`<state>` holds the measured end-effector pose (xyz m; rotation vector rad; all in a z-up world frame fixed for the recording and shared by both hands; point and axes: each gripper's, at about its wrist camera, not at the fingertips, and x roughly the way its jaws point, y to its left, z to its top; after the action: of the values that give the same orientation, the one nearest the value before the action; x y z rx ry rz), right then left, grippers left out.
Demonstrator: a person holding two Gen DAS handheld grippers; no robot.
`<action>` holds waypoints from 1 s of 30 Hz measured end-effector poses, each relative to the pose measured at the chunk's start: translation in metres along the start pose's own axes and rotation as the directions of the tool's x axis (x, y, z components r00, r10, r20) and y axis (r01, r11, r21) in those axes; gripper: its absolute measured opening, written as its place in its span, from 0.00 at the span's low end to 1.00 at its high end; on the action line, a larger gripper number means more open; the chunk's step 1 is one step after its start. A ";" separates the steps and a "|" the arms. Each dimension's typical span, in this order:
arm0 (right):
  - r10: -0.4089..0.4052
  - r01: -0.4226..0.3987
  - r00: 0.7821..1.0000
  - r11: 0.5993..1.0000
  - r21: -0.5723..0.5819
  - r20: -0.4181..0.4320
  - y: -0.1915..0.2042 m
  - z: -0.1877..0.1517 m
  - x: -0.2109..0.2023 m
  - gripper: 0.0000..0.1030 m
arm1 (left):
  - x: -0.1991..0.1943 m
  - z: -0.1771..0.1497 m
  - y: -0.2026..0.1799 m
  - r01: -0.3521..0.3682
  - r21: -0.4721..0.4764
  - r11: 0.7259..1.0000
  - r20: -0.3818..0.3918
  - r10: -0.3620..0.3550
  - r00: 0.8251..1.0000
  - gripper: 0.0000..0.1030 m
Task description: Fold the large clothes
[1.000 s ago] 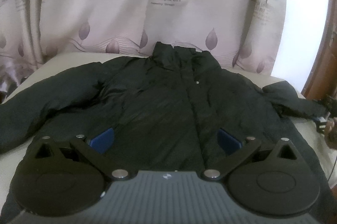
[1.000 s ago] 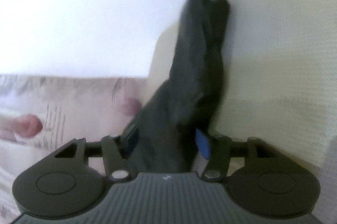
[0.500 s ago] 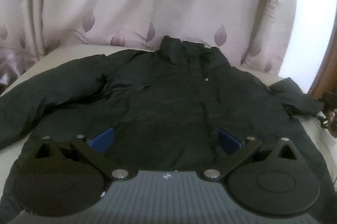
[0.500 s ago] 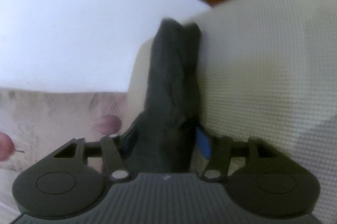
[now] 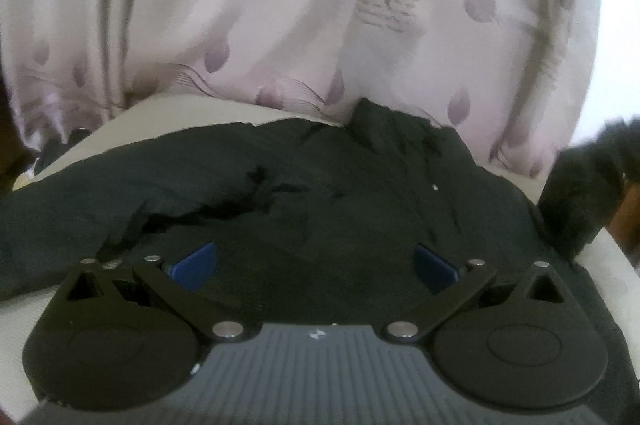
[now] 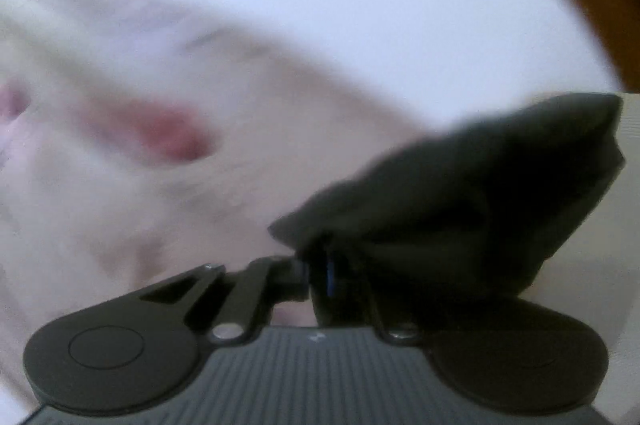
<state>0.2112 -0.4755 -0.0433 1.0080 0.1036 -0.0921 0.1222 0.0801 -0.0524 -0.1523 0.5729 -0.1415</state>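
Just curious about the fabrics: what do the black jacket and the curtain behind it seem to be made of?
Black jacket: looks like matte synthetic shell, probably padded, going by its puffy, crinkled folds. Curtain: thin woven cloth, pale pink with printed leaves and lettering, hanging in soft pleats.

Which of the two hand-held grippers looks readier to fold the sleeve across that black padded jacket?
Right. The right gripper is already clamped on the black padded jacket's sleeve, lifted off the cream bed surface. The left gripper hangs open over the jacket's body, holding nothing.
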 end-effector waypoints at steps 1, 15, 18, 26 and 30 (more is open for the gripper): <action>0.043 -0.043 0.999 0.999 -0.016 -0.023 0.021 -0.012 0.010 0.07 | -0.001 0.001 0.004 -0.006 -0.004 1.000 0.004 0.006 1.000 1.00; -0.033 -0.224 0.896 0.828 -0.515 -0.443 0.133 -0.269 0.088 0.09 | 0.001 -0.006 0.041 -0.044 -0.040 0.998 -0.027 0.043 0.999 1.00; -0.186 -0.248 0.893 0.553 -0.795 -0.409 0.150 -0.318 0.084 0.10 | 0.004 -0.008 0.046 -0.043 -0.052 0.998 -0.034 0.041 0.999 1.00; -0.283 -0.288 0.923 -0.059 -0.956 -0.261 0.159 -0.394 0.069 0.12 | 0.006 -0.012 0.048 -0.038 -0.061 0.997 -0.037 0.036 0.999 1.00; -0.287 -0.317 0.916 -0.089 -0.944 -0.280 0.151 -0.392 0.060 0.14 | 0.005 -0.012 0.047 -0.043 -0.054 0.998 -0.036 0.041 0.999 1.00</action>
<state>0.2722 -0.0647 -0.1320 -0.6692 0.4902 0.2412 0.1242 0.1242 -0.0743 -0.1910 0.6142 -0.0879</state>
